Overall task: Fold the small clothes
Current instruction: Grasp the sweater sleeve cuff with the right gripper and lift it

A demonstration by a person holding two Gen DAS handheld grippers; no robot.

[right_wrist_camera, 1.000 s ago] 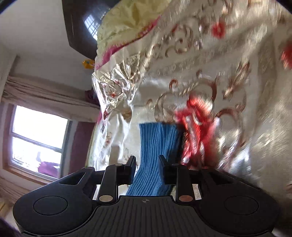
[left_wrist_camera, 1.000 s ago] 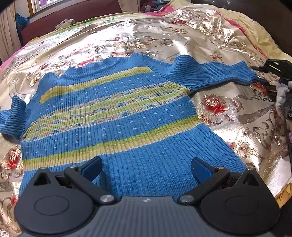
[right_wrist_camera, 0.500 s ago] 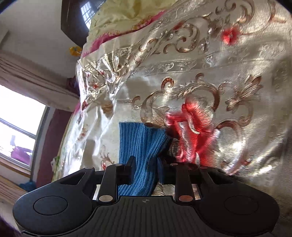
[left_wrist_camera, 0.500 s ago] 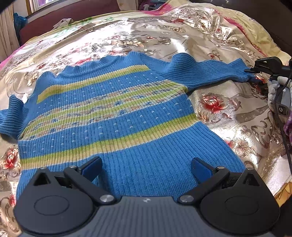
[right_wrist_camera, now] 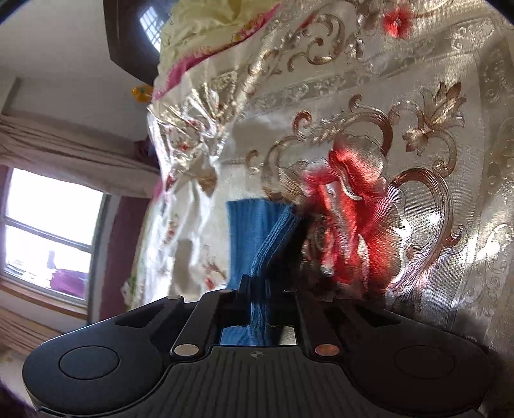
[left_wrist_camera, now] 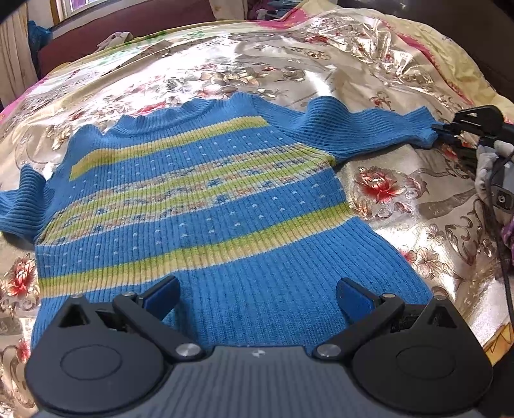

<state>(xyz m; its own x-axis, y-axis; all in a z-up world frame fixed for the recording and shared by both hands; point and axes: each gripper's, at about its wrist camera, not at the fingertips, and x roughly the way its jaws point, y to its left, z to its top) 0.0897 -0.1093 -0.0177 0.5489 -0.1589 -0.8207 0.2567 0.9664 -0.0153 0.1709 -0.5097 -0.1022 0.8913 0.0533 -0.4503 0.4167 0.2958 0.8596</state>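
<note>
A small blue knit sweater (left_wrist_camera: 205,205) with yellow-green stripes lies flat, front up, on a shiny floral bedspread (left_wrist_camera: 401,199). My left gripper (left_wrist_camera: 257,294) is open and hovers over the sweater's hem with nothing between its fingers. The sweater's right sleeve (left_wrist_camera: 369,131) stretches out to the right. My right gripper (left_wrist_camera: 449,131) is at its cuff. In the right wrist view the right gripper (right_wrist_camera: 258,289) is shut on the blue sleeve cuff (right_wrist_camera: 257,231), which bunches between the fingers. The left sleeve (left_wrist_camera: 22,205) lies at the left edge.
The bedspread (right_wrist_camera: 401,128) covers the whole bed. A dark red headboard or sofa (left_wrist_camera: 128,29) stands at the back. A window (right_wrist_camera: 48,231) and curtains show at the left in the right wrist view. A cable (left_wrist_camera: 501,244) hangs at the right.
My right gripper has closed from a narrow gap onto the sleeve cuff. My left gripper has stayed open over the hem, nearly still.
</note>
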